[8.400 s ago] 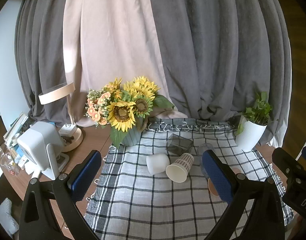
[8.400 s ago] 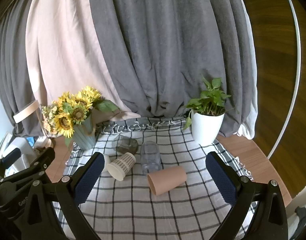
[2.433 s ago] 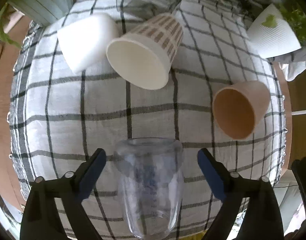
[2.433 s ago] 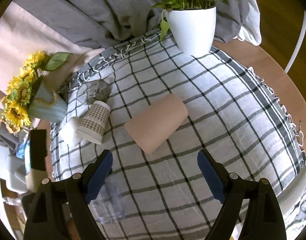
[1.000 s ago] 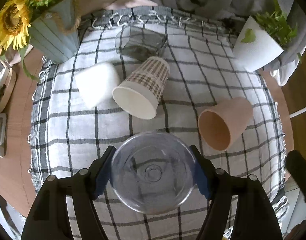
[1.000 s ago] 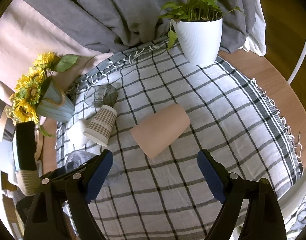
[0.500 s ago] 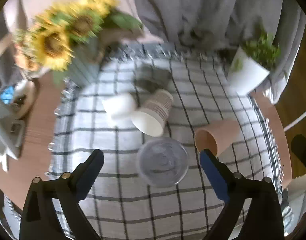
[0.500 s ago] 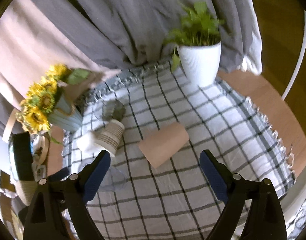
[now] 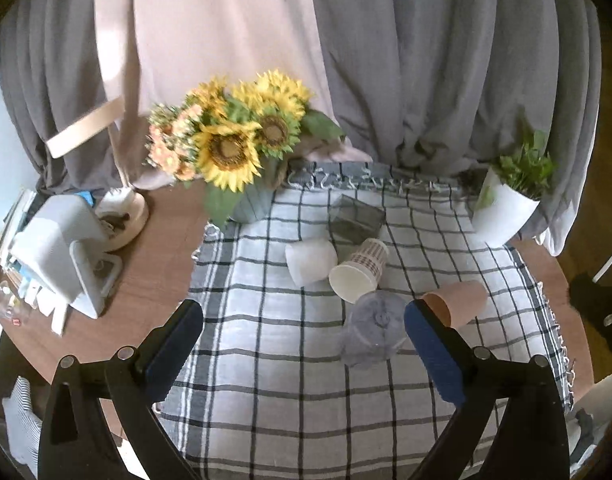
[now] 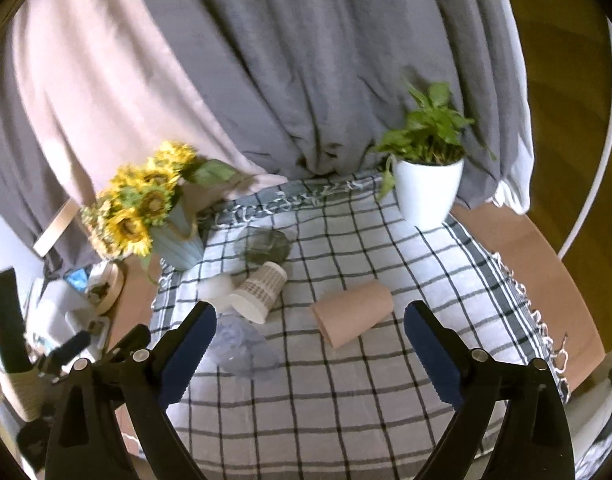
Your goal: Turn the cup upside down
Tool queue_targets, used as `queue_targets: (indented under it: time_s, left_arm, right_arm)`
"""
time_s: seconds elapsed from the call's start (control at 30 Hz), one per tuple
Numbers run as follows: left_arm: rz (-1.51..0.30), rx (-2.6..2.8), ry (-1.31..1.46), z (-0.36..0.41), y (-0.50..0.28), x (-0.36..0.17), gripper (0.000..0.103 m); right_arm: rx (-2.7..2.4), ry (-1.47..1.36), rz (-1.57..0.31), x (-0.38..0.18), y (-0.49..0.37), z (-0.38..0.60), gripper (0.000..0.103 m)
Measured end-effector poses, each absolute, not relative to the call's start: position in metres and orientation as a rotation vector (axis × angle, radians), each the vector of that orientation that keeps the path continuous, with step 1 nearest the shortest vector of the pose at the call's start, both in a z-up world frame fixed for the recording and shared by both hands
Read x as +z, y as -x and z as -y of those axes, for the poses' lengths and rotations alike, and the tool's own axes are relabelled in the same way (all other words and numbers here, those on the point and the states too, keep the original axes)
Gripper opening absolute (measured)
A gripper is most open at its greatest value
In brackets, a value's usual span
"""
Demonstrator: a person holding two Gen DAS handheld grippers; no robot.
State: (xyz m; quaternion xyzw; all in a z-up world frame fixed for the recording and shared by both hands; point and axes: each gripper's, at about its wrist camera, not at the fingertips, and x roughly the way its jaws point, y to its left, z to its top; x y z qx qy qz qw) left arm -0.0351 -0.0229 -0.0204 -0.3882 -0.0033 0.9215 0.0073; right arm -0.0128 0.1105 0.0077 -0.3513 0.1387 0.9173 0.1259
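- The left gripper [image 9: 304, 338] has its jaws spread wide, both blue pads bare; it holds nothing and touches nothing.
- The right gripper [image 10: 310, 340] is likewise spread wide and empty, raised above the checked cloth [image 10: 346, 400].
- The clear plastic cup [image 9: 373, 333] stands upside down on the cloth, base up (its round bottom faces the left camera), just inside the left gripper's right-hand pad [image 9: 432, 356] as seen from that camera, but apart from it.
- In the right wrist view the same cup [image 10: 242, 346] is a blurred, see-through shape just beside that gripper's left-hand pad.
- Just behind the clear cup lies a patterned paper cup [image 9: 360, 270] on its side, mouth toward the camera, with a white cup [image 9: 311, 260] on its side touching it on the left.
- A tan paper cup [image 9: 456, 304] lies on its side near the clear cup's right.
- A dark glass container [image 9: 357, 219] sits behind the paper cups, a sunflower vase [image 9: 242, 148] at the cloth's far left corner, a white potted plant [image 9: 510, 204] at the far right.
- A second ago the left jaws were clamped around the clear cup, its base filling the gap; half a second ago they had already let go. Now the gripper has pulled farther back and up, and the cup looks smaller, standing alone.
- The right gripper has also drawn back; the lying cups have not moved.
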Motion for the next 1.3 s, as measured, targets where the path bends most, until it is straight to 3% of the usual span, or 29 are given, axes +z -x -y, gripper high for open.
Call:
queue_targets:
  time_s: [0.37,1.3]
  left_arm:
    - [-0.023,2.963,1.021,0.036,0.002,0.001,0.103]
    - [-0.015,2.958,0.988,0.044,0.0,0.006,0.103]
  right_arm:
    - [2.71,1.033,-0.326,0.004,0.007,-0.081,0.095]
    - [2.738,0.967,-0.266,0.015,0.007,-0.065,0.095]
